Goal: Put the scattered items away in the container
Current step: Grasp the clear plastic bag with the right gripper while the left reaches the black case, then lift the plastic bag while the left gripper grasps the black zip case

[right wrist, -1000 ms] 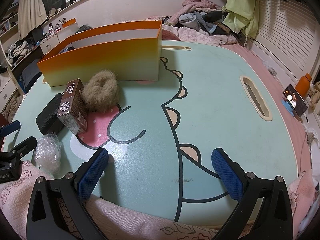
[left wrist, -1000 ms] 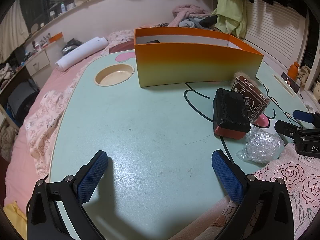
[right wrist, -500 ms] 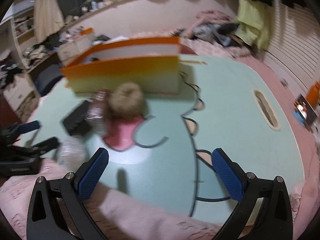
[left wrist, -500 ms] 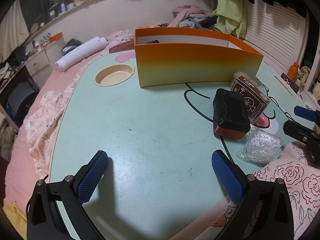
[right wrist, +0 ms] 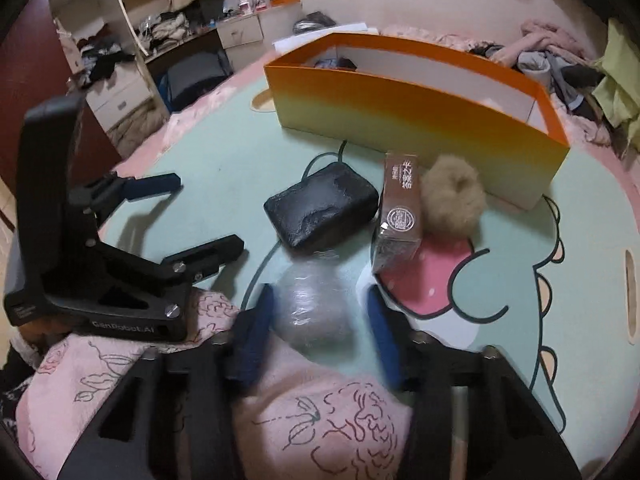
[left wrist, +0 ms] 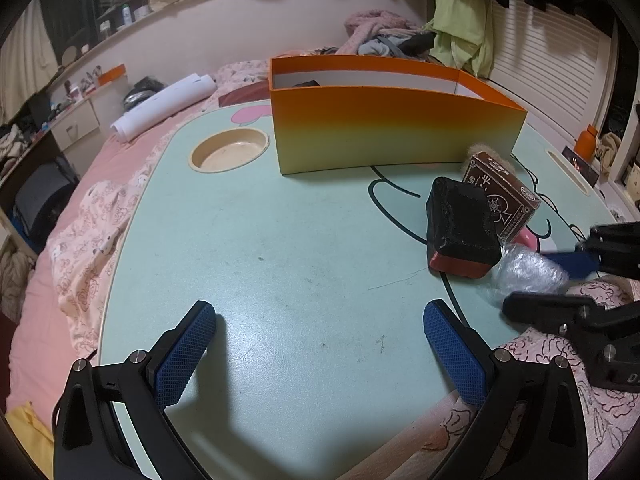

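- The clear plastic ball [right wrist: 314, 307] lies at the near edge of the green table [left wrist: 280, 264], just in front of the black pouch [right wrist: 322, 209].
- The right gripper [right wrist: 320, 332] has the ball between its blue fingers [right wrist: 256, 332]. Its jaws are closing. The left finger seems to touch the ball, but a small gap shows at the right finger, so a firm grip cannot be told.
- The black pouch has a red bottom in the left wrist view and lies flat, beside the brown card box [right wrist: 400, 216].
- The card box touches a beige fluffy ball [right wrist: 454, 200], which sits just before the container.
- The orange container [left wrist: 394, 128] stands upright at the far part of the table, well apart from the plastic ball. Some dark item shows inside at its left end; what it is cannot be told.
- The left gripper [left wrist: 320, 352] hovers over a bare part of the table with its jaws wide apart and nothing between them.
- A round cup recess [left wrist: 229, 155] is in the table, left of the container.
- A pink flowered blanket [right wrist: 320, 412] lies at the near edge under both grippers.
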Tool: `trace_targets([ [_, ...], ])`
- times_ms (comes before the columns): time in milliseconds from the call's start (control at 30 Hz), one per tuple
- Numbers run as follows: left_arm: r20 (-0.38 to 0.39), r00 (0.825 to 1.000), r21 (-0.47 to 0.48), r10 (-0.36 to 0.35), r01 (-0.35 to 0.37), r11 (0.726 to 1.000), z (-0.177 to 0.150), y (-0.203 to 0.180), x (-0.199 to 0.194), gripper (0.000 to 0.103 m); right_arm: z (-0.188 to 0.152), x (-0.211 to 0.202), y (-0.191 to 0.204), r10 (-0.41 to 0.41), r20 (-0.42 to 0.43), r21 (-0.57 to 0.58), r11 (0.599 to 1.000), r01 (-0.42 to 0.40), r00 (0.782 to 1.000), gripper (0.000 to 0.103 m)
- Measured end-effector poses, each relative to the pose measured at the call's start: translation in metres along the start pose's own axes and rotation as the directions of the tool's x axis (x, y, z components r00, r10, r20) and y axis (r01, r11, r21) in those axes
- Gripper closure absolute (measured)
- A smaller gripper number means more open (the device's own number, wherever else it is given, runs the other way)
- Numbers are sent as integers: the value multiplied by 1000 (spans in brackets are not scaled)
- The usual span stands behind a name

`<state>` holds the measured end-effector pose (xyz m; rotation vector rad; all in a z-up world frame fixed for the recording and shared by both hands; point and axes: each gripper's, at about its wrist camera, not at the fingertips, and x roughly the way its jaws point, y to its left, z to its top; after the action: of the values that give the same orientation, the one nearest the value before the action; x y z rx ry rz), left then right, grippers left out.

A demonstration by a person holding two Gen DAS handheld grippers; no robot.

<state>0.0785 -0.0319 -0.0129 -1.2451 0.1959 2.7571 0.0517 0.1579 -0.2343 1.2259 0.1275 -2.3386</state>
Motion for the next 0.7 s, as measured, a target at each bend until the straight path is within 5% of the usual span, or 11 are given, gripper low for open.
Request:
trace_targets([
  [233,17,1000,-3,0,0,1000,5,0,-7,0,-21,-27,2,-70,145,21,998,67,987,72],
  [433,98,987,10,-124,124,992,31,-9,-27,0,-35,-52,-18,-176,259,164,977,136,950,72],
  [633,40,988,168,-151,142,976,53,-57,-11,4,-40,-59,-44,-184,262,296,950,102,947,72],
  [700,16,992,198,-122,117,973,56,-65,-1,14,-43,-60,-50,-176,256,316,945,90,950,72],
])
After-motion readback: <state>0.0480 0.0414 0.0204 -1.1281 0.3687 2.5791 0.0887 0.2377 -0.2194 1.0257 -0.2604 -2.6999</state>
